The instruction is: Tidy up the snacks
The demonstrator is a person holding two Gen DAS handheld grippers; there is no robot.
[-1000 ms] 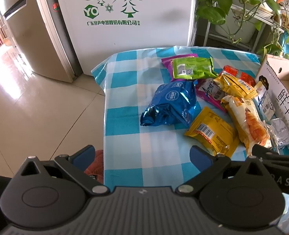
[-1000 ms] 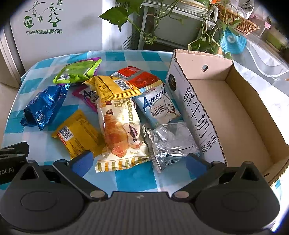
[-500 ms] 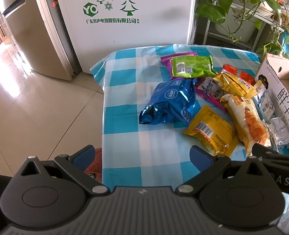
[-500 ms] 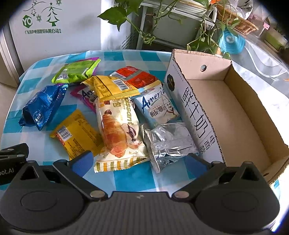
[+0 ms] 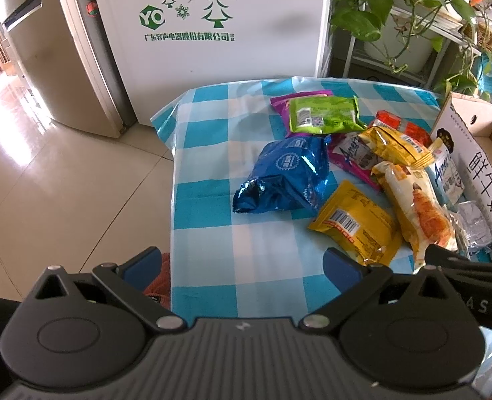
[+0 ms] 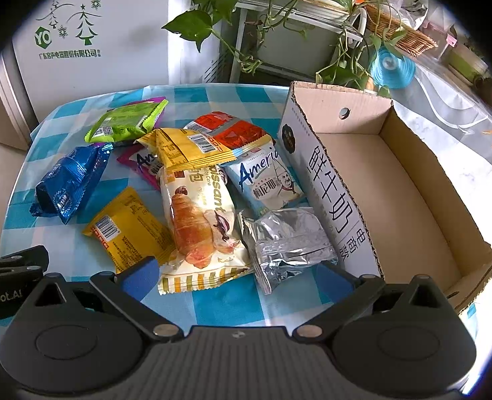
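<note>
While spread wide, both hand-held grippers (image 5: pixel 242 263) (image 6: pixel 235 275) empty

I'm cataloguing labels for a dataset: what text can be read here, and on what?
"鲜牛奶": side of the cardboard box.
"Ameri…": pale blue snack packet.
"…issant": croissant packet.
"YO" above a line of Chinese company text: white appliance.
"Robot.AI": left gripper.
Barcodes and small print on the packets: too small to read.
</note>
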